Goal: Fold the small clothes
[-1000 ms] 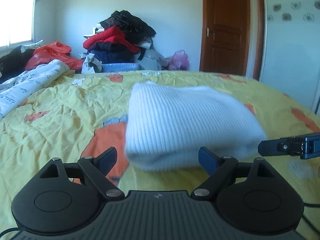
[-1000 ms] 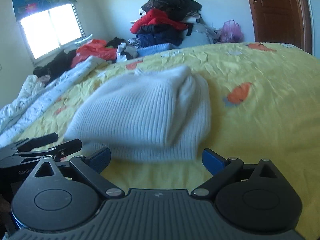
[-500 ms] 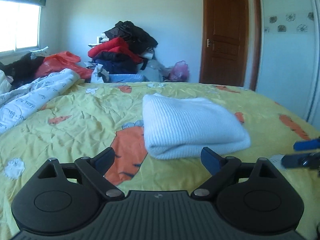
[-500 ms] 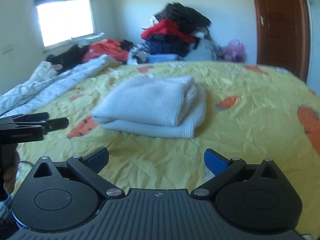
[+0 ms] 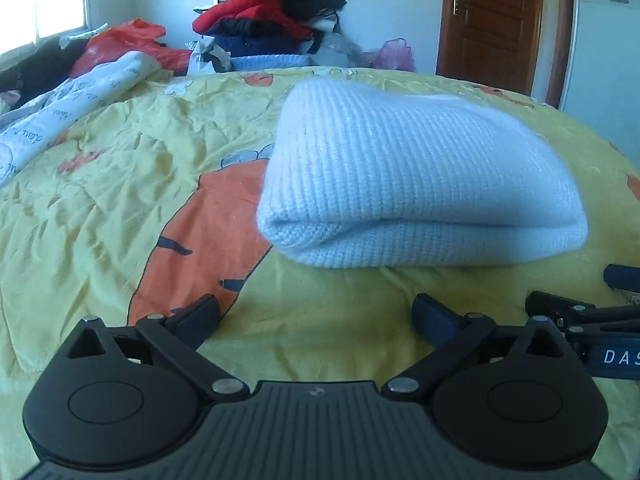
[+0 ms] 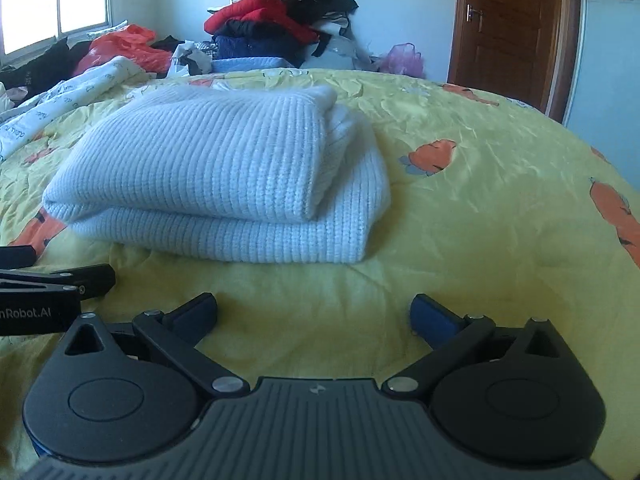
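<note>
A folded white knitted sweater (image 5: pixel 416 184) lies on the yellow bedspread (image 5: pixel 120 184); it also shows in the right wrist view (image 6: pixel 224 176). My left gripper (image 5: pixel 316 312) is open and empty, just short of the sweater's near folded edge. My right gripper (image 6: pixel 314 312) is open and empty, a little in front of the sweater. The right gripper's fingers show at the right edge of the left wrist view (image 5: pixel 580 312). The left gripper's fingers show at the left edge of the right wrist view (image 6: pixel 60 280).
A pile of clothes (image 5: pixel 276 12) is stacked against the far wall. A white printed quilt (image 5: pixel 60 120) and an orange bag (image 5: pixel 124 40) lie at the bed's far left. A brown door (image 5: pixel 492 20) stands at the back right.
Both grippers had pulled back from the sweater half a second ago and have now come close to it again, low over the bed. Both stayed open and empty.
</note>
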{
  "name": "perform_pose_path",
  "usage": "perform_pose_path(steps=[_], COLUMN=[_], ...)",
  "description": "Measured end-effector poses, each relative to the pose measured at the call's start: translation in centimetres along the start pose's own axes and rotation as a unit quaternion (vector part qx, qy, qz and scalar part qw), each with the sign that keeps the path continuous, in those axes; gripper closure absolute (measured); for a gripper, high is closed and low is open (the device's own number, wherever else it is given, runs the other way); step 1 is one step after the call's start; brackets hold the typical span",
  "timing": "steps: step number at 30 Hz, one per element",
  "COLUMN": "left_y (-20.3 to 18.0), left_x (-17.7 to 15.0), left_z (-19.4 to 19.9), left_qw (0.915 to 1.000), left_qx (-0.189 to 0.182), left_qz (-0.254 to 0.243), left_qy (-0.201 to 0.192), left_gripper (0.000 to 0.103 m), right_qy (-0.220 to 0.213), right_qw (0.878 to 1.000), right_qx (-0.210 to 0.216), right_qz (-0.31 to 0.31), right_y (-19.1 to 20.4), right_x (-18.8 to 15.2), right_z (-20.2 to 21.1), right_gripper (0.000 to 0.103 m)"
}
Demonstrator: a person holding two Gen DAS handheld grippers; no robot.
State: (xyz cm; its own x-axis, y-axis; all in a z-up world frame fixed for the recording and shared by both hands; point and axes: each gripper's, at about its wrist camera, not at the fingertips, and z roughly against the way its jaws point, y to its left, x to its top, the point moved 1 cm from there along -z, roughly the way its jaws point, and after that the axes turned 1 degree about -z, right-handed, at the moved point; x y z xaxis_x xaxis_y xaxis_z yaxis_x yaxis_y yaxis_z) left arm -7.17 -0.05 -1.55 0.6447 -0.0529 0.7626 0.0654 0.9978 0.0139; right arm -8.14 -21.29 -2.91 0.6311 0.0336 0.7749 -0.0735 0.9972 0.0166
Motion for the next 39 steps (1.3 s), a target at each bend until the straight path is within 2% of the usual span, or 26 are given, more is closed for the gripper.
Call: perform_pose_path(steps=[39], left_y=[-0.15], left_x=[-0.13], left_z=[-0.12], left_qw=[1.0000], left_qx=[0.003], left_qz=[-0.002], left_qy=[-0.001], left_gripper=[0.000], right_qy=[-0.004], right_qw=[1.000], right_qx=[-0.002], right_qz=[-0.003], right_y=[-0.20], right_x=[0.26], right_z=[-0.54], right_gripper=[0.001])
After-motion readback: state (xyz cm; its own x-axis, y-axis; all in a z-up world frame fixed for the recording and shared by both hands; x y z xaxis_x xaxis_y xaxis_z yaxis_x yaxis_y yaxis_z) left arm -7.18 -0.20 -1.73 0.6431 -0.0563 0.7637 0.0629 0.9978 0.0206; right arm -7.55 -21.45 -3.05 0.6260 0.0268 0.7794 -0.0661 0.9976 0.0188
